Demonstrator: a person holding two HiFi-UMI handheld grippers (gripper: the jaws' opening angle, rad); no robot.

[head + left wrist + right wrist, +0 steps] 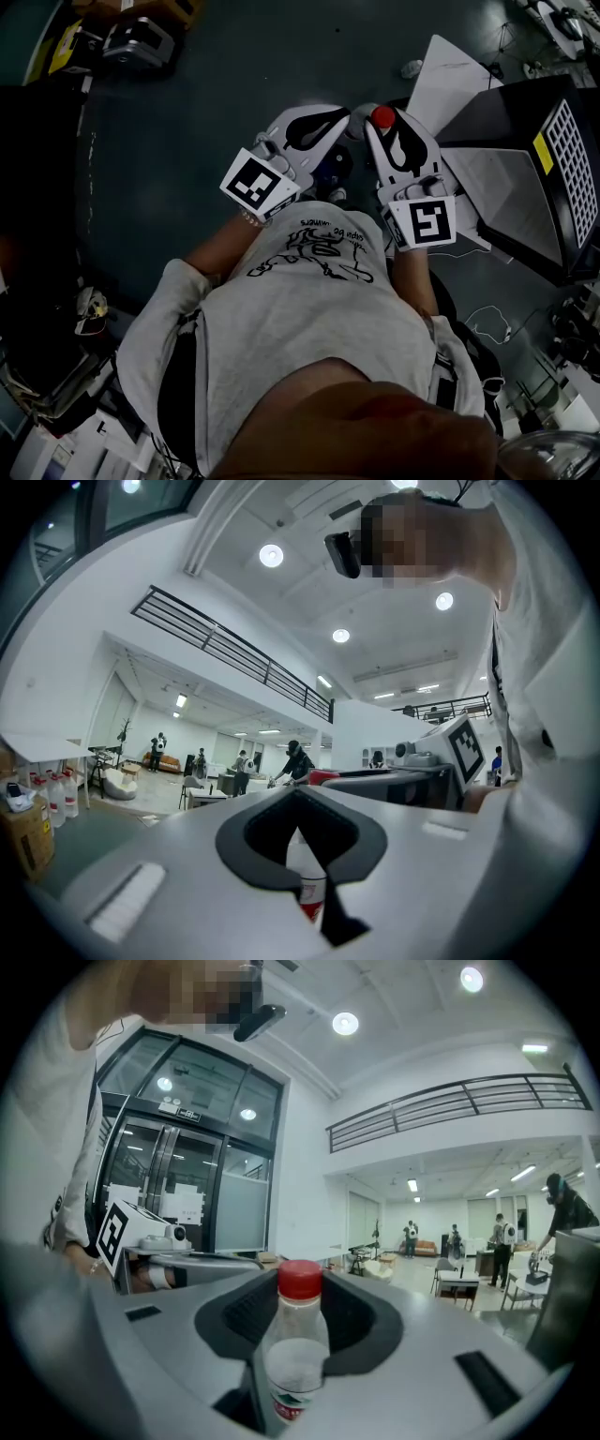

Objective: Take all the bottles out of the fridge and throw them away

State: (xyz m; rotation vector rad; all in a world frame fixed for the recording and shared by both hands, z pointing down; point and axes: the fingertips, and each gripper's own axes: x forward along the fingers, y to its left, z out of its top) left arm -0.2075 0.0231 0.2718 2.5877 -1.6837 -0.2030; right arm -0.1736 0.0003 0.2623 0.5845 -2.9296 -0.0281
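Right gripper view, right gripper (pixel 300 1321) clenched on clear bottle (pixel 297 1363), red cap (pixel 300 1280) outward along jaws, left gripper (pixel 302 846) grasping second bottle (pixel 307 878).

**Clothing.** Light grey short-sleeved T-shirt (pixel 309 328), with a black line-drawn graphic and lettering (pixel 319 251) across the chest.

**Headgear.** Small black head-mounted camera (pixel 343 553).

**Left claw** (pixel 345 117). White moulded shell with a black teardrop-shaped inset (pixel 314 127) on the upper face. A white cube bearing black square markers (pixel 258 185) sits at the rear. In the left gripper view the jaws are broad, pale grey and flat. A dark grey liner (pixel 234 850) rings a rounded hollow, beside a white rectangular strip (pixel 127 902).

**Right claw** (pixel 380 131). Matching white shell with black inset (pixel 410 145) and marker cube (pixel 427 223). The dark liner (pixel 375 1335) is ribbed, beside a dark rectangular slot (pixel 483 1382).
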